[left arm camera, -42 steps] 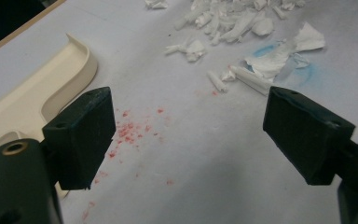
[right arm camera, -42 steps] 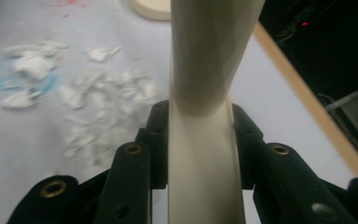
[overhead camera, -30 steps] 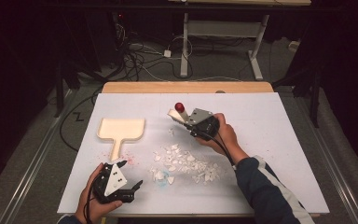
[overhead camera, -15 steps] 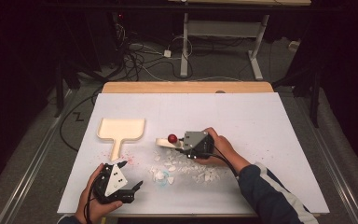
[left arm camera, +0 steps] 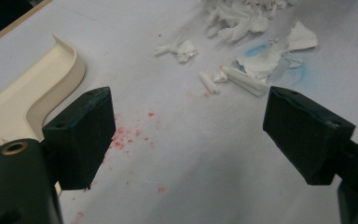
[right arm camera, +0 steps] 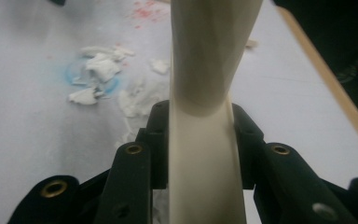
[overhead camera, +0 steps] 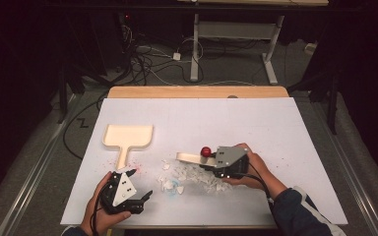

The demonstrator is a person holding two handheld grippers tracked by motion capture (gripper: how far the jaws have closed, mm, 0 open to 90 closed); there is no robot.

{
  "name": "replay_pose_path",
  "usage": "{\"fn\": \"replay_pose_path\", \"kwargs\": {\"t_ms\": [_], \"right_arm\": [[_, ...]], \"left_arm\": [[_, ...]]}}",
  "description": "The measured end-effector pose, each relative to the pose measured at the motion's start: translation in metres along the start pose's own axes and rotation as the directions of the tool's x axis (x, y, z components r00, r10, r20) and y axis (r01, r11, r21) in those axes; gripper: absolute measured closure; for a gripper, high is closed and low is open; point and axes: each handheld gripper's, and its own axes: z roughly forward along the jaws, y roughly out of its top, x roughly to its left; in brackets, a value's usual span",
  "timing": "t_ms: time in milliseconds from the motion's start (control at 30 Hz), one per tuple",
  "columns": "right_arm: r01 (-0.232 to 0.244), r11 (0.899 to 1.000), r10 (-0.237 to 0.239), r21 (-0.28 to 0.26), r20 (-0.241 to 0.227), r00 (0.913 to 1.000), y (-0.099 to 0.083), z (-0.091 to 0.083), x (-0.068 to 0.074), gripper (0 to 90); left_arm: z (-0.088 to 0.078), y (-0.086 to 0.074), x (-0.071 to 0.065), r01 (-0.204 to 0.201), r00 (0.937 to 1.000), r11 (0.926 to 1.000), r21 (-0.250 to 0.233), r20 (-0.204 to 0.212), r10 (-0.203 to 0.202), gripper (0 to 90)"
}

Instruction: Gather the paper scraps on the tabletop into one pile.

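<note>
A cream tool with a red knob (overhead camera: 206, 151) lies flat just above the scattered white paper scraps (overhead camera: 192, 176), its cream end (overhead camera: 186, 157) pointing left. My right gripper (overhead camera: 207, 161) is shut on its handle (right arm camera: 200, 140), which runs up between the jaws in the right gripper view. A cream dustpan (overhead camera: 128, 136) rests on the white table sheet to the left, its handle toward me. My left gripper (overhead camera: 139, 183) is held near the front left edge, open, with nothing between its jaws (left arm camera: 189, 135). The dustpan's rim (left arm camera: 70, 60) and the scraps (left arm camera: 256, 70) lie ahead of it.
Red specks (left arm camera: 130, 133) dot the sheet (overhead camera: 275, 128) beside the dustpan handle, and a blue smear (right arm camera: 91, 77) lies under some scraps. The wooden table edge (overhead camera: 197, 92) runs along the back. Cables and a desk frame (overhead camera: 236, 34) sit on the floor beyond.
My right gripper has swung the tool down from a raised tilt to lie flat and come nearer, over the scraps. The left gripper has stayed put and open.
</note>
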Motion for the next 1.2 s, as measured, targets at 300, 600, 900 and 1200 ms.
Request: {"fn": "replay_pose_path", "kwargs": {"t_ms": [300, 600, 900, 1200], "right_arm": [[-0.208, 0.978, 0.203, 0.017, 0.149, 0.9677, -0.019, -0.065, -0.01, 67.7], [-0.324, 0.938, 0.291, 0.119, 0.233, 0.9279, -0.053, -0.097, 0.003, 67.7], [-0.432, 0.89, 0.386, 0.145, 0.264, 0.8841, -0.08, -0.114, 0.01, 67.7], [-0.539, 0.835, 0.44, 0.113, 0.451, 0.7762, -0.098, -0.141, 0.002, 67.6]], "left_arm": [[-0.002, 0.0, -0.001, -0.015, 0.9999, 0.9999, -0.001, -0.002, 0.015, 16.2], [-0.001, 0.001, -0.003, -0.03, 0.9996, 0.9996, 0.005, 0.004, 0.03, 16.2], [0.001, 0.003, -0.004, -0.036, 0.9994, 0.9993, 0.009, 0.006, 0.035, 16.2], [0.001, 0.002, -0.004, -0.037, 0.9993, 0.9992, 0.013, 0.004, 0.037, 16.2]]}}
